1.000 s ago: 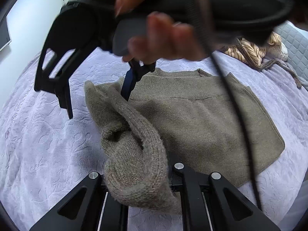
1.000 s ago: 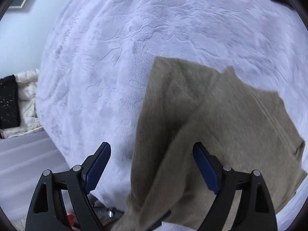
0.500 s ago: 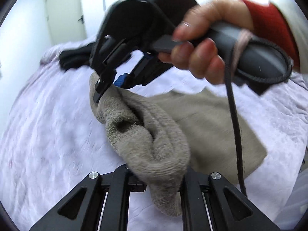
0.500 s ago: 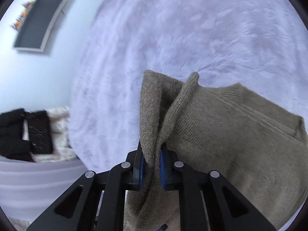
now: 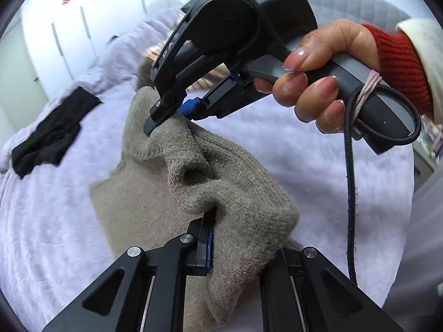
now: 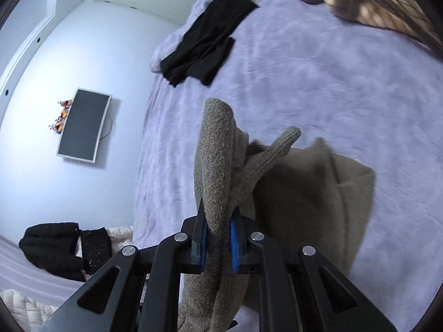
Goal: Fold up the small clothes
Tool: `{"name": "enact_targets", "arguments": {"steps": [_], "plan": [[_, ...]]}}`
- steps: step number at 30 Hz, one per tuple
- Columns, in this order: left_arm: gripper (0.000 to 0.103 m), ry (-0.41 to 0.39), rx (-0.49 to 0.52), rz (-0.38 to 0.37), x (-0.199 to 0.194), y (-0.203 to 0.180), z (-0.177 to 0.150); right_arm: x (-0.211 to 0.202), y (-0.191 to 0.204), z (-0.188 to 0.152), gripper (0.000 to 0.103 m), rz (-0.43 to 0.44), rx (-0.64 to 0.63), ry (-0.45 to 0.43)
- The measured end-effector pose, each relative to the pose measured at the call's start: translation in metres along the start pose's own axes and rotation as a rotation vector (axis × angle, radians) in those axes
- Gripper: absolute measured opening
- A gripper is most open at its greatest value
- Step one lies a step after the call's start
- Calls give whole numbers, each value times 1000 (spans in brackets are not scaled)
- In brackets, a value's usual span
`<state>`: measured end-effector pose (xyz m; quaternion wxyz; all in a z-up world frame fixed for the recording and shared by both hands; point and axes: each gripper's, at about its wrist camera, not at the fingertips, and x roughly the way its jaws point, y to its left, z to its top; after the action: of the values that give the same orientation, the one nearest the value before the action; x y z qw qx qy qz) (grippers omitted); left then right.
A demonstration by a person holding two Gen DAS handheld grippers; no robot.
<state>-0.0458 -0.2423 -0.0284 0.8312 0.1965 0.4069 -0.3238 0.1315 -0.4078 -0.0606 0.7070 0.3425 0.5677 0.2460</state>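
Now sweater (image 6: 218, 166) between both grippers' jaws

the left gripper (image 5: 218, 238) has one finger buried under the taupe sweater (image 5: 243, 210), so only its other finger shows. the sweater's lower part runs off the bottom edge in both views. a striped brown bundle (image 6: 387, 2) at the top of the right wrist view is blurred, cropped and unidentifiable. the hand's (image 5: 318, 83) arm leaves the frame at right.

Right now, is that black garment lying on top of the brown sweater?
No, the black garment lies apart from the brown sweater.
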Motion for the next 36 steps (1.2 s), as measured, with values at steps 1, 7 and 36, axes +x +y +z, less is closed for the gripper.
{"name": "enact_targets", "arguments": {"steps": [1,7,36], "plan": [[11,35,15,-8,14,-10,-3,2,-17,-2,15,-22,21,7],[11,115,1,-5,44,-20,-15,28,-88,-21,15,-49,140,10],[59,217,-811,-245,67,218,-57,2,-78,-32,45,-57,195,5]]}}
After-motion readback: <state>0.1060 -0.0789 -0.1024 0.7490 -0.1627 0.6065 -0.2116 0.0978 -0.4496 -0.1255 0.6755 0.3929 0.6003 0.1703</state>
